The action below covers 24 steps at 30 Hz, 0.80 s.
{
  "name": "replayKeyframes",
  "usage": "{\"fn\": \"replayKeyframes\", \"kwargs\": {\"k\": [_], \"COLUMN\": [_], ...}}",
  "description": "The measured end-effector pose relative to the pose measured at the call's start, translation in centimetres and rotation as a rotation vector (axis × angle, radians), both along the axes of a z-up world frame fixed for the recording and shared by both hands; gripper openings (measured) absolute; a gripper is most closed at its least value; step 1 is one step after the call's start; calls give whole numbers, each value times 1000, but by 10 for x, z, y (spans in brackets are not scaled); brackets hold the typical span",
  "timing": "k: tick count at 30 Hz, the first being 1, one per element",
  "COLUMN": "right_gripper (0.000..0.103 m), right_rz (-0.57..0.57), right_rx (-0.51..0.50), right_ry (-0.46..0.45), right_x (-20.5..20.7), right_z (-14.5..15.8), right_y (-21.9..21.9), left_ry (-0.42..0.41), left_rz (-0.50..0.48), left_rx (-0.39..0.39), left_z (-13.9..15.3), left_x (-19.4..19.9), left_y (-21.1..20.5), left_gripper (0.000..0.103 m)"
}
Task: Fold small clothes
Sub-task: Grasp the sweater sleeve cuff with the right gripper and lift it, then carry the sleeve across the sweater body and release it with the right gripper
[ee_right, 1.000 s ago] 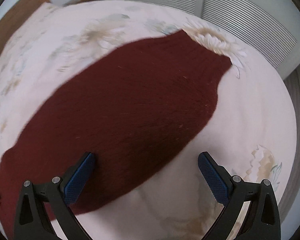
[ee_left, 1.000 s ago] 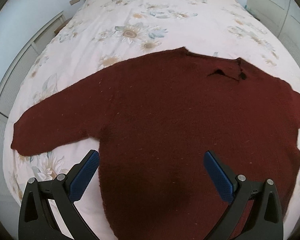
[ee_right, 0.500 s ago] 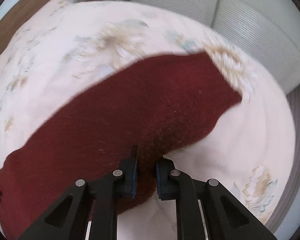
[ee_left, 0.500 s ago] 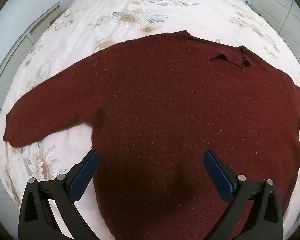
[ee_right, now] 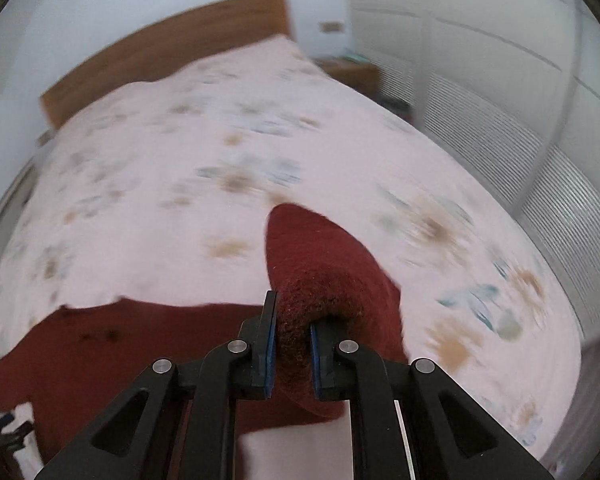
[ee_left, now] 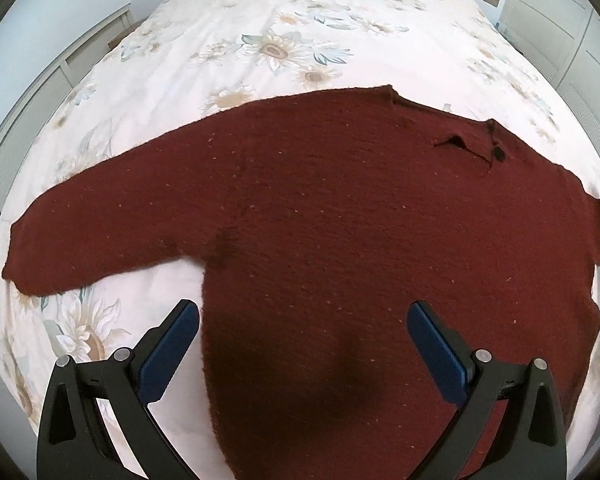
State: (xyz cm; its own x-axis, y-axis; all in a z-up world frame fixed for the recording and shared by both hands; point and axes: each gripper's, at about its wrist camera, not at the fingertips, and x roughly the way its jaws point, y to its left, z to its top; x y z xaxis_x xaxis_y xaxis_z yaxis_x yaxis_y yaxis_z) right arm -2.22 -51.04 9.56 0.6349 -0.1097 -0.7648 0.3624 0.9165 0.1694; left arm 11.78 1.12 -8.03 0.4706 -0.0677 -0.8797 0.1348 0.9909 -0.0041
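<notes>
A dark red knitted sweater [ee_left: 340,232] lies flat on the bed, neck away from me, its left sleeve [ee_left: 100,224] stretched out to the left. My left gripper [ee_left: 302,320] is open and empty, hovering over the sweater's lower body. My right gripper [ee_right: 293,320] is shut on the right sleeve [ee_right: 324,268] and holds it lifted off the bed; the sleeve drapes over the fingers. The sweater body [ee_right: 132,344] shows at lower left in the right wrist view.
The bed has a white floral cover [ee_left: 300,32] and a wooden headboard [ee_right: 168,52]. White slatted wardrobe doors [ee_right: 500,128] stand along the right side, white cabinets [ee_left: 32,112] along the left. A wooden nightstand [ee_right: 352,72] sits by the headboard.
My right gripper closed on the right sleeve and lifted it up off the bed, swinging toward the sweater body. My left gripper stayed open and moved slightly back over the sweater's lower body.
</notes>
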Motion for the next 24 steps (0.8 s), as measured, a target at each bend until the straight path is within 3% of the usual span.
{"fn": "replayKeyframes", "kwargs": {"k": [5,10,17,24], "right_gripper": [13,13,13,13], "right_rz": [138,261,384,419], "right_rx": [28,38,23,74], "right_ry": [-53,-47,137,266], "right_x": [39,63,84,71], "right_z": [27,30,-45,-118], "right_y": [71,142,221,249], "left_ry": [-9,-33,-35,11], "left_rz": [-3,-7,-4,7], "left_rx": [-21,-40,-10,47], "left_z": [2,10,6,-12], "left_x": [5,5,5,0], "left_y": [6,15,24,30], "left_gripper": [102,102,102,102]}}
